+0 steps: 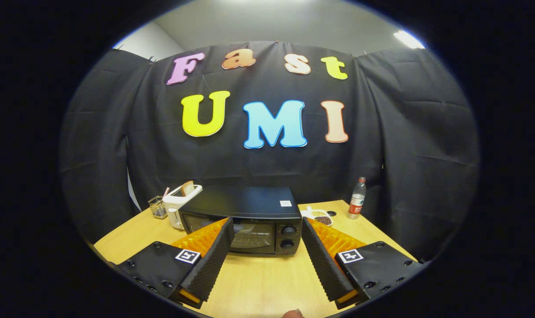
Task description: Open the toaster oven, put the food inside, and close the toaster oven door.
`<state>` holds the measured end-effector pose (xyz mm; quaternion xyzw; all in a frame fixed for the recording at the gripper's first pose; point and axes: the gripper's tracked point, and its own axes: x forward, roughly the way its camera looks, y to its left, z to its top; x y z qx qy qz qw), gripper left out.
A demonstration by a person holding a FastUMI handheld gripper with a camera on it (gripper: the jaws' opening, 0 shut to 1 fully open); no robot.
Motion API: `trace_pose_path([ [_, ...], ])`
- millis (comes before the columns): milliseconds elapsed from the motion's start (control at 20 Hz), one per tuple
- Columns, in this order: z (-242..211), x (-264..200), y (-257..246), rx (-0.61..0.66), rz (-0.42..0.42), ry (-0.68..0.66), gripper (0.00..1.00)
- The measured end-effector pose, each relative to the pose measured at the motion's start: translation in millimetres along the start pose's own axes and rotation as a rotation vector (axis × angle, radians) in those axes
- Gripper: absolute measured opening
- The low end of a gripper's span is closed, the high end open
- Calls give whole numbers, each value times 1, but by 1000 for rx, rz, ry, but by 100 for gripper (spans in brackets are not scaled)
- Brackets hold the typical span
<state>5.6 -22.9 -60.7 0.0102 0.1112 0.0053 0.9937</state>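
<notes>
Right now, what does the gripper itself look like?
The gripper has two wedge-shaped fingers, each lined with a black ribbed pad on its inner face and backed by translucent orange ridged plastic. Each finger sits on a black block with screw heads, carrying a small square black-and-white marker.

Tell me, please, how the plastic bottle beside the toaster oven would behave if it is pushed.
The bottle stands tall and narrow, so it probably tips easily. Being round, it would likely roll afterwards. The hand-held gripper is open, far from it.

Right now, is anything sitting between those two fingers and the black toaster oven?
Nothing visible does. The open gripper faces the toaster oven across bare table; its door looks closed.
</notes>
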Motion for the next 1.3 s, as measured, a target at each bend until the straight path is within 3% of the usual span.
trace_pose_path([
  [150, 6, -11, -42, -3, -33, -22, 97],
  [200, 13, -20, -80, -33, -57, -39, 97],
  [250, 57, 26, -95, -53, -60, -49, 97],
  [450, 74, 16, -133, -95, -74, -104, 97],
  [800, 65, 12, -173, -29, -110, -107, 97],
  [1300, 64, 11, -180, -11, -127, -109, 97],
])
